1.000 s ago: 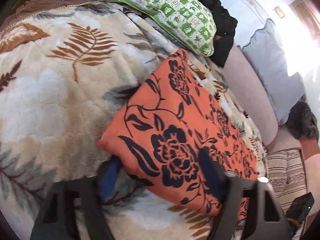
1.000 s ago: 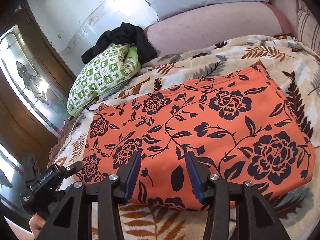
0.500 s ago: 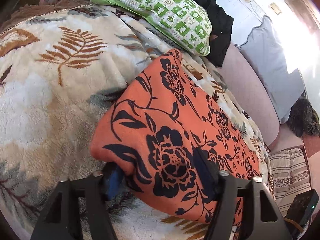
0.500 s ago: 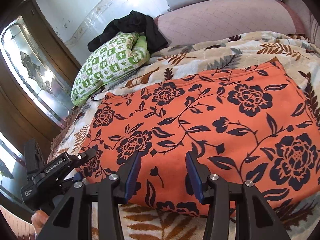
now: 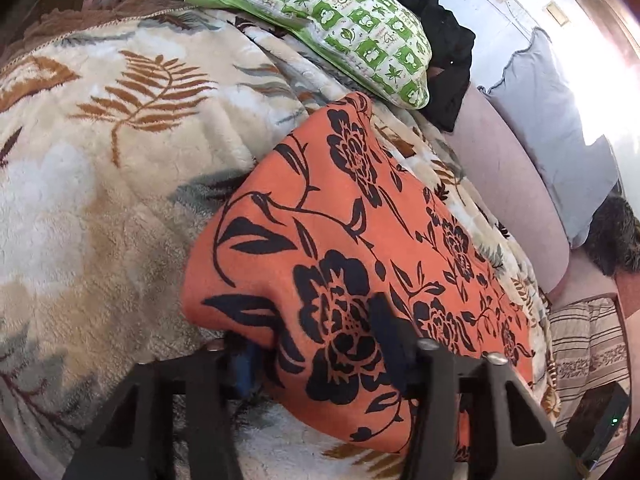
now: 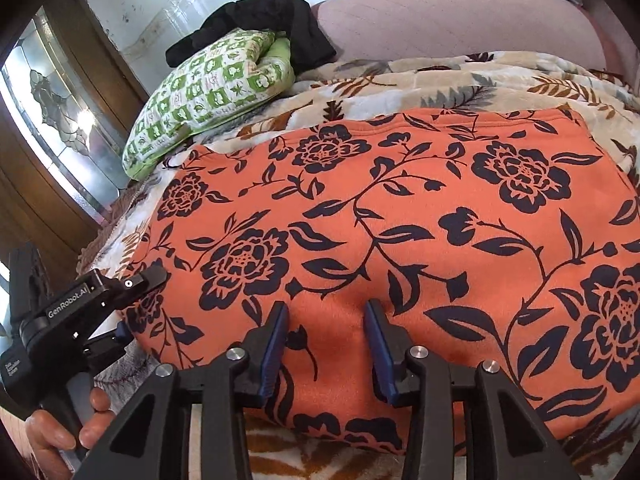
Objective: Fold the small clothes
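Orange flowered cloth (image 6: 400,220) lay flat on the fluffy leaf blanket (image 5: 100,160), and it filled the middle of the bed. From the right wrist view, going left to right, a person's hand (image 6: 68,424) at 8 o'clock held the left gripper (image 6: 132,308) at the cloth's near left corner. One finger sat on top of the corner and the other under it, and they had just been closing, but I could not tell if they pinched it tight. Bare blanket ran all along that side, so there was room to move. At 11 o'clock the green checked pillow (image 6: 208,92) lay close to the cloth's far left corner, with black clothes (image 6: 256,24) behind it. The far edge at 12 o'clock was straight, with a strip of blanket and then the pink bed end (image 6: 440,28) past it. At 6 o'clock the right gripper (image 6: 326,340) tipped down over the cloth's near edge. Its blue fingers (image 6: 276,344) stood apart with a hump of cloth between them, and they had just been closing too. Whether they squeezed it I could not tell.
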Available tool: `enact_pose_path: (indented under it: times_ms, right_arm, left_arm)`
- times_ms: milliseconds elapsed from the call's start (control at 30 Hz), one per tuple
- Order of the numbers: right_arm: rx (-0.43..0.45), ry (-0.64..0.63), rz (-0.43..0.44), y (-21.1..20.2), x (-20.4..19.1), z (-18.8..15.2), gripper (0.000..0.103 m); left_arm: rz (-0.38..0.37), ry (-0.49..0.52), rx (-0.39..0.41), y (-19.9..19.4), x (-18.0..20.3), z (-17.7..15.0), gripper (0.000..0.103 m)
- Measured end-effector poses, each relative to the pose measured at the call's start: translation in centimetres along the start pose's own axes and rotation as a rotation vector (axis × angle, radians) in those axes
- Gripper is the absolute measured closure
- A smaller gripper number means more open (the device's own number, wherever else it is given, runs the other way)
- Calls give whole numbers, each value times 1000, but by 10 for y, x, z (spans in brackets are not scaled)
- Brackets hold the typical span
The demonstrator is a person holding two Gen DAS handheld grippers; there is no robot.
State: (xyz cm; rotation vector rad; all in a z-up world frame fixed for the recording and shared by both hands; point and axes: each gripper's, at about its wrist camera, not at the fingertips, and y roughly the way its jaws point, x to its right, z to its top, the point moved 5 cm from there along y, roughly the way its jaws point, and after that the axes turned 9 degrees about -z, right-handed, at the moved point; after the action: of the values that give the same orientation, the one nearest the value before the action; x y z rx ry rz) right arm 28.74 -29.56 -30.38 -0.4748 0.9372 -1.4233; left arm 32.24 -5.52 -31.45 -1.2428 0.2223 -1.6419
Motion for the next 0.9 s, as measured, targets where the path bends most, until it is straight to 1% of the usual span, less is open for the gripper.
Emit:
enact_pose_path:
  times_ms: [33, 67, 133, 233, 267, 300, 333, 367, 433, 467, 500, 533, 567, 600, 667, 700, 767, 833, 900]
  right_arm:
    - [-2, 0, 3, 0, 0, 0, 60]
    - [-1, -1, 3, 0, 0, 0, 60]
    - [-2, -5, 2, 0, 0, 0, 60]
    - [-6, -8, 2, -5, -1, 1, 60]
    - [3, -6, 2, -9, -1, 3, 61]
    - [24, 0, 5, -13, -1, 5, 65]
    - [57, 7, 11, -20, 0, 8, 65]
    - [91, 15, 16, -25, 1, 11, 66]
    - [117, 41, 27, -28, 5, 15, 66]
    - [103, 50, 36, -24, 8, 16, 66]
    - [59, 57, 43, -14, 10, 13, 66]
    - [-21, 63, 42, 2, 12, 7, 66]
    - [-30, 60, 41, 8, 13, 6, 65]
    - [-7, 52, 41, 6, 12, 7, 66]
    - [-11, 28, 38, 4, 8, 7, 66]
    - [-11, 25, 41, 5, 9, 5, 66]
    - [-7, 26, 58, 5, 10, 4, 66]
    - [-8, 31, 72, 4, 12, 3, 66]
    - [-6, 53, 93, 0, 16, 1, 66]
  left_arm:
    - [9, 9, 7, -1, 0, 0, 67]
    - [16, 17, 15, -1, 1, 1, 73]
    - [19, 37, 32, -3, 5, 2, 76]
    - [49, 90, 54, -3, 12, 2, 77]
    - [56, 95, 57, -3, 12, 2, 77]
    - [62, 92, 57, -1, 12, 2, 77]
    - [64, 81, 51, 1, 11, 2, 72]
    - [65, 64, 46, 3, 9, 2, 64]
    - [48, 42, 46, 7, 8, 3, 56]
    - [47, 47, 47, 7, 9, 2, 55]
    - [49, 56, 48, 8, 10, 2, 55]
    - [51, 65, 47, 9, 11, 3, 55]
    - [55, 70, 52, 9, 12, 3, 57]
    - [59, 74, 57, 9, 13, 4, 60]
    - [71, 86, 70, 9, 15, 6, 73]
    - [76, 99, 77, 8, 17, 7, 76]
    - [77, 140, 93, 6, 24, 9, 80]
    - [74, 205, 115, 1, 37, 11, 81]
    - [51, 271, 135, -6, 55, 12, 81]
